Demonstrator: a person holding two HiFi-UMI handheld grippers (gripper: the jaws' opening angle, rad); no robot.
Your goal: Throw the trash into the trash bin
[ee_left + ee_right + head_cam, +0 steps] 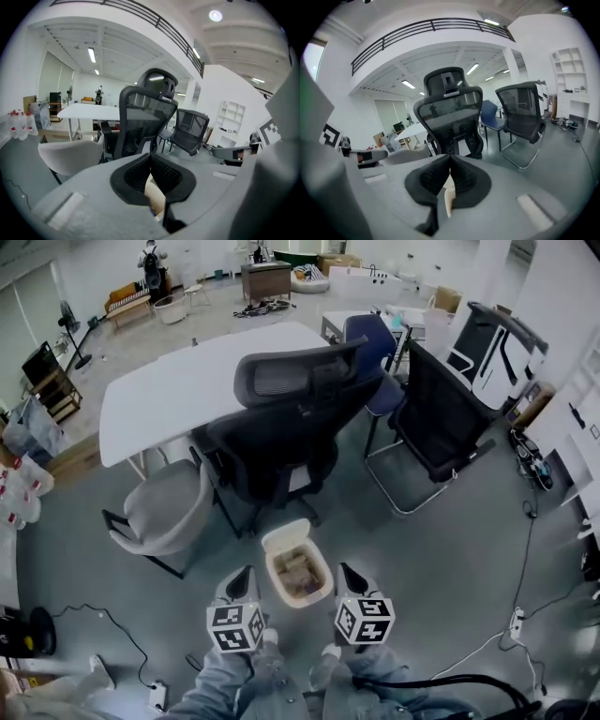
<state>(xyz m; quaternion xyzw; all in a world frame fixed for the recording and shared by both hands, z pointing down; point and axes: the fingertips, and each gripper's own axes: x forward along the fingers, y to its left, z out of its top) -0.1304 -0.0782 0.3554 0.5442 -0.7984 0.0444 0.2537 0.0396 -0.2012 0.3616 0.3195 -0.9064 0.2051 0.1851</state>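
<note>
Trash bin [285,536] holds brown trash [298,574]; left tongs [248,571] and right tongs [344,569] both closed, empty.

I count two grippers from here: one left gripper [244,576] and one right gripper [347,573]. There is one trash bin [284,532] on the floor. I see four chairs: one black office chair [281,427], one grey chair [169,507], one black mesh chair [441,418] and one blue chair [375,348]. There is one white table [187,381]. I can't count the scraps inside the bin.
</note>
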